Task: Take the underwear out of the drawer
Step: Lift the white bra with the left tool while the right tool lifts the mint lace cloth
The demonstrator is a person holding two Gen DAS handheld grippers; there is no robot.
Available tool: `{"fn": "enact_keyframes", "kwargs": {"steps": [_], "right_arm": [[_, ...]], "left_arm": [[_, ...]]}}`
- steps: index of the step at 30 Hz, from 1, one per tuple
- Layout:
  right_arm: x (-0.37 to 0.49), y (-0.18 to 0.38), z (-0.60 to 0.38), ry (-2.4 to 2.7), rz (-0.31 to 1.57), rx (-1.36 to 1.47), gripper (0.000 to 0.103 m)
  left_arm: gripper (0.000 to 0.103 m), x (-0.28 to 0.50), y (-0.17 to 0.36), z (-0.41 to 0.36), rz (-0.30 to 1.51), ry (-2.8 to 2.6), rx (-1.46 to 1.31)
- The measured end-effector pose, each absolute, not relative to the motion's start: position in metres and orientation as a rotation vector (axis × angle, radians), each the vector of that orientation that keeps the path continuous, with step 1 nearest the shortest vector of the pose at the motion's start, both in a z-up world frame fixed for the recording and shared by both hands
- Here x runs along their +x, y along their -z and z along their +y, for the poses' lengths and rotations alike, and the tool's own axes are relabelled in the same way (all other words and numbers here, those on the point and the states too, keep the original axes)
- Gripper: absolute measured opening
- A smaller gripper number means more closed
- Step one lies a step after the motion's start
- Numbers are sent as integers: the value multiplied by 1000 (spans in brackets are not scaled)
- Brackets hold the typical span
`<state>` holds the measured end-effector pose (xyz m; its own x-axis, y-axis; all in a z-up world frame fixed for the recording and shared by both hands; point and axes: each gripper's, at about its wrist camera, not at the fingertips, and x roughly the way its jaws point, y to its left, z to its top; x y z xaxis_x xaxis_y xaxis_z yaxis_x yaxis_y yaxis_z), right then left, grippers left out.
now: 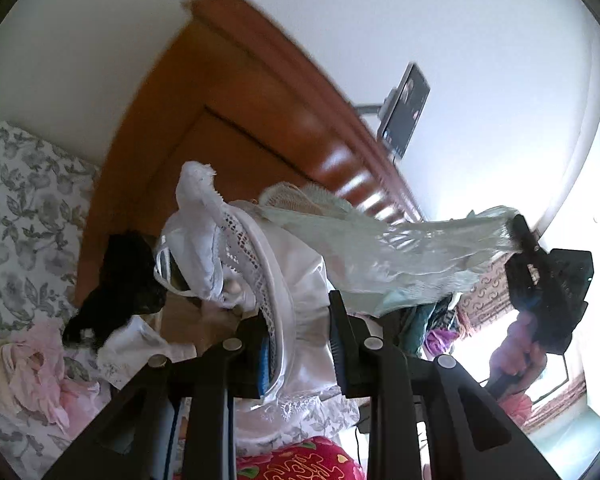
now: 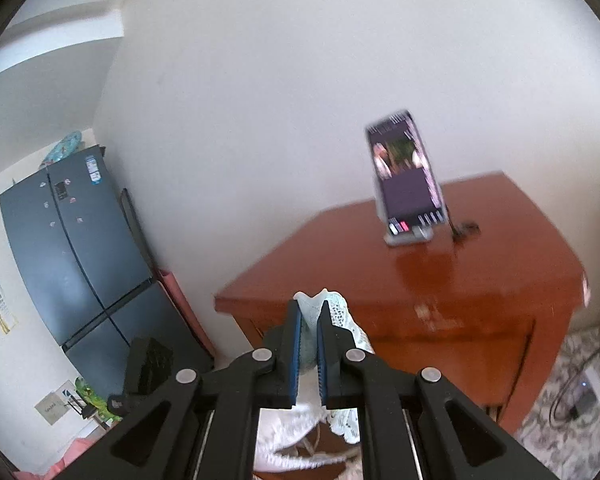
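My left gripper [image 1: 296, 312] is shut on a white lace-trimmed undergarment [image 1: 236, 240], which bunches up past its fingers. A pale green lace undergarment [image 1: 400, 248] stretches from that bundle to the right, where my right gripper [image 1: 520, 232] pinches its end. In the right wrist view the right gripper [image 2: 309, 308] is shut on the same pale green fabric [image 2: 312, 304], with white lace [image 2: 344, 316] hanging beside it. A black undergarment [image 1: 120, 280] dangles at the left of the bundle. The wooden cabinet [image 1: 240, 100] shows only its outside; the drawer's inside is hidden.
A phone on a stand [image 2: 408, 184] sits on the wooden cabinet top [image 2: 440, 276]. A dark fridge [image 2: 72, 248] stands left of it. A floral bedsheet [image 1: 20, 208] carries pink garments [image 1: 40, 368]. A red patterned cloth [image 1: 300, 460] lies below my left gripper.
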<state>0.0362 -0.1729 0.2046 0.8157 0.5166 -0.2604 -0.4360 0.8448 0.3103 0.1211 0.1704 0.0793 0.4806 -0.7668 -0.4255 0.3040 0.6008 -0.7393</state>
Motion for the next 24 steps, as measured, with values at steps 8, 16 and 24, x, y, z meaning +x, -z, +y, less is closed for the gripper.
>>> {"fn": "enact_keyframes", "kwargs": {"steps": [8, 16, 24], "right_arm": [[8, -260, -125, -605, 236, 154, 7], [-5, -296, -89, -647, 178, 129, 7], [-9, -314, -59, -671, 154, 116, 7]], "left_arm": [[25, 96, -104, 213, 732, 643, -654], [25, 65, -114, 269, 668, 588, -694], [25, 30, -110, 327, 626, 520, -729]]}}
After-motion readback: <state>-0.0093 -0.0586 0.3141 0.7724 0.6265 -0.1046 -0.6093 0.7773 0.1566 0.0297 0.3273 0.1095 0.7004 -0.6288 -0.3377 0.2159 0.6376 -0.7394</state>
